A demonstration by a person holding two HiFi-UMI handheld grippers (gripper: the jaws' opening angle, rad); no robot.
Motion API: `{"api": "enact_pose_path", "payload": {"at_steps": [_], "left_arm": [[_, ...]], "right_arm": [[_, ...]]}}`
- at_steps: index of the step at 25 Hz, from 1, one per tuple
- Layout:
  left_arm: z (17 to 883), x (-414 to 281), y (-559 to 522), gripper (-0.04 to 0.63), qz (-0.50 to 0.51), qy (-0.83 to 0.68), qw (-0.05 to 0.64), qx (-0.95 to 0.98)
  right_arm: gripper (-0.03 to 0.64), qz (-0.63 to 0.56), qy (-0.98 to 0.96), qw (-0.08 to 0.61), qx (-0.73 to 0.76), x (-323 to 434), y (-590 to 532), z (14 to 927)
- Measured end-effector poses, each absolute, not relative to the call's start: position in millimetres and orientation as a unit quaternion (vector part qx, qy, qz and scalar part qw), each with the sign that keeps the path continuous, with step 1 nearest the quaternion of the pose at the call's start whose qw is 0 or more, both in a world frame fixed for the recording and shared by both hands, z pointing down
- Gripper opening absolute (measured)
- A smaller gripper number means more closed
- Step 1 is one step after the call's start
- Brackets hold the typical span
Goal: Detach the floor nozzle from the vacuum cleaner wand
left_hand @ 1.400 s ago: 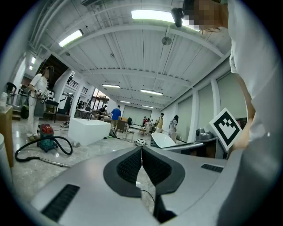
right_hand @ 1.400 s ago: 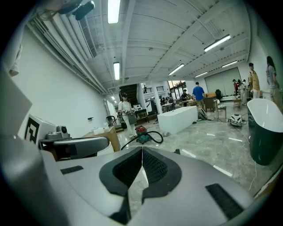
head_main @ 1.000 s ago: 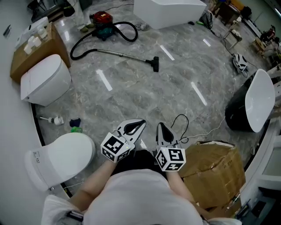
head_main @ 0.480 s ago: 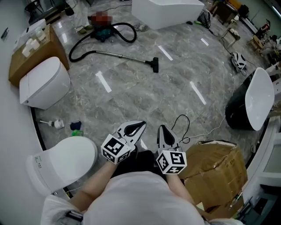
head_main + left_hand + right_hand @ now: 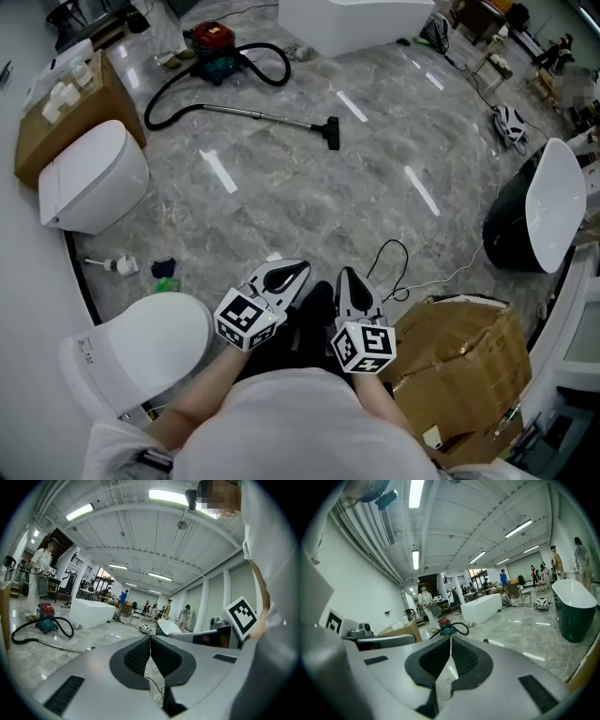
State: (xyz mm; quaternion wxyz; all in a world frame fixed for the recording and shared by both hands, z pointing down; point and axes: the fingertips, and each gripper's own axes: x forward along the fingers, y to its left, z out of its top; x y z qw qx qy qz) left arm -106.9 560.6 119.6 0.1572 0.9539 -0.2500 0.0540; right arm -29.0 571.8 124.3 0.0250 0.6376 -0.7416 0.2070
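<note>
A red and teal vacuum cleaner (image 5: 214, 41) stands far off on the grey floor, its black hose (image 5: 173, 89) looping to a metal wand (image 5: 253, 115) that ends in a black floor nozzle (image 5: 331, 134). Both grippers are held close to the person's body, well short of it. My left gripper (image 5: 298, 270) is shut with nothing between its pads. My right gripper (image 5: 345, 274) is shut and empty too. The left gripper view shows the vacuum cleaner (image 5: 46, 617) and wand (image 5: 56, 645) at far left; the right gripper view shows the vacuum cleaner (image 5: 446, 626) just above the closed jaws.
Two white toilets (image 5: 94, 176) (image 5: 141, 347) sit at left beside a cardboard box (image 5: 70, 103). A crumpled cardboard box (image 5: 464, 361) and a black cable (image 5: 398, 272) lie at right. A black and white tub (image 5: 539, 220) stands far right, a white tub (image 5: 352, 23) at back.
The head view has crept a little toward the vacuum; the toilets and box slid slightly down and outward in the picture. Both grippers stay shut in the same pose.
</note>
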Motion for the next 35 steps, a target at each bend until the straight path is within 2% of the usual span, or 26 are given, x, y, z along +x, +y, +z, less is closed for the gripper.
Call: {"api": "enact_pose_path", "payload": {"at_steps": [10, 35], "left_arm": [[127, -94, 524, 0.011, 0.062, -0.255, 0.164, 0.951], [129, -9, 331, 0.01, 0.05, -0.313, 0.149, 0.937]], "right_arm": [[0.02, 0.222, -0.737, 0.025, 0.638, -10, 530, 135], [0.02, 0.202, -0.777, 0.047, 0.595, 82, 324, 133]]}}
